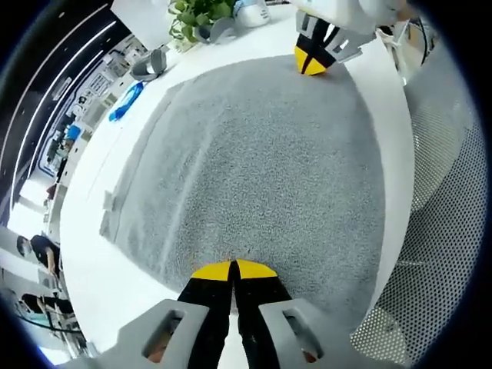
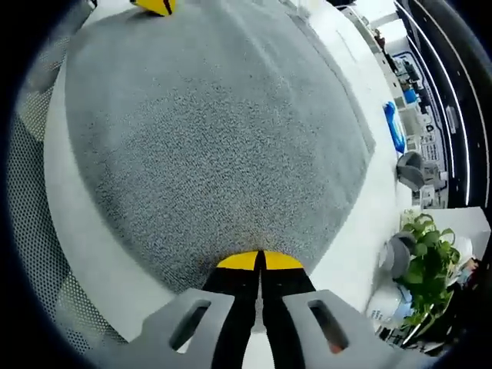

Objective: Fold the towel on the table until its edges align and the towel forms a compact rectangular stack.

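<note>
Towel: the grey towel [image 1: 254, 161] lies spread flat on my white tabletop [image 1: 100, 284], covering most of it in both views.
My left hand-held gripper: my left hand-held gripper [image 1: 233, 268] sits at the towel's near edge, its yellow-tipped jaws pressed together; I cannot tell if towel cloth is caught between them.
My right hand-held gripper: my right hand-held gripper [image 2: 260, 260] is at the opposite edge of the towel, jaws together in the same way; it also appears at the top of the left gripper view.
Beyond the towel: a potted plant [image 2: 427, 250] stands near the tabletop's far side, with a blue object [image 2: 396, 127] just beside the towel's edge.
Side: perforated metal mesh [image 1: 446, 231] runs along the tabletop.
</note>
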Motion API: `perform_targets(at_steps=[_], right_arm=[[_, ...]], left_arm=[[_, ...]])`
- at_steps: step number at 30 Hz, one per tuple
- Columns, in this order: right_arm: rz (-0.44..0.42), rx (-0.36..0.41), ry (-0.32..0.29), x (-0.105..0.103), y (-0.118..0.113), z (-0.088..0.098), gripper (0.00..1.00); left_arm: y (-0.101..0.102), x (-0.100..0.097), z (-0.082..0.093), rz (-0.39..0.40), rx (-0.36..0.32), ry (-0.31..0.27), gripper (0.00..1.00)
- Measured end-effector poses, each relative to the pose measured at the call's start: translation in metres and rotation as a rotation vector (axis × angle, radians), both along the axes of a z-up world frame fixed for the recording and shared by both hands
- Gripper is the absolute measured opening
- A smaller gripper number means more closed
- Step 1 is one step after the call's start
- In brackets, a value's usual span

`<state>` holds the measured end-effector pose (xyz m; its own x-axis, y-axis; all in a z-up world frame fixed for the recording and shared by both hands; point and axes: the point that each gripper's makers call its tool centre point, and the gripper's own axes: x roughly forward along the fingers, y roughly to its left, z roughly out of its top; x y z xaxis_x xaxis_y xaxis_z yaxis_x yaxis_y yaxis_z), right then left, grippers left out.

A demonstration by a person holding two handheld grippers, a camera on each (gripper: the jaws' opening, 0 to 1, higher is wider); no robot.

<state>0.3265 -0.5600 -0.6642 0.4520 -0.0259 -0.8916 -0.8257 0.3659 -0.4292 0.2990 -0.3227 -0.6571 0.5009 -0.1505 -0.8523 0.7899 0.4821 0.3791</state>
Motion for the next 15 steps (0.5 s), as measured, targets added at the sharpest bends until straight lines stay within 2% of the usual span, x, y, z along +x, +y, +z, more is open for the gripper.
perform_targets(at_steps=[2, 4, 6, 9, 12, 15], right_arm=[[-0.056, 0.056, 0.021, -0.0012, -0.0015, 0.0001, 0.00], [-0.042, 0.043, 0.019, -0.0008, -0.0017, 0.0002, 0.00], [0.116, -0.082, 0.033, -0.0033, 0.0001, -0.0005, 0.00], [0.191, -0.188, 0.038, -0.0050, 0.0004, -0.0020, 0.00], [0.165, -0.184, 0.052, -0.0029, 0.0005, -0.0026, 0.00], [0.106, -0.132, 0.066, -0.0033, -0.0013, -0.0023, 0.00]], left_arm=[[-0.0004, -0.0005, -0.0003, -0.017, 0.012, -0.004, 0.01], [-0.0008, -0.0008, 0.0005, -0.015, 0.015, -0.004, 0.01], [-0.0012, -0.0007, 0.0005, -0.013, 0.017, -0.003, 0.01], [-0.0014, -0.0016, 0.0002, -0.048, 0.026, -0.010, 0.01], [-0.0012, -0.0006, 0.0007, -0.039, 0.004, -0.008, 0.01], [-0.0010, 0.0004, 0.0006, 0.000, -0.024, 0.002, 0.01]])
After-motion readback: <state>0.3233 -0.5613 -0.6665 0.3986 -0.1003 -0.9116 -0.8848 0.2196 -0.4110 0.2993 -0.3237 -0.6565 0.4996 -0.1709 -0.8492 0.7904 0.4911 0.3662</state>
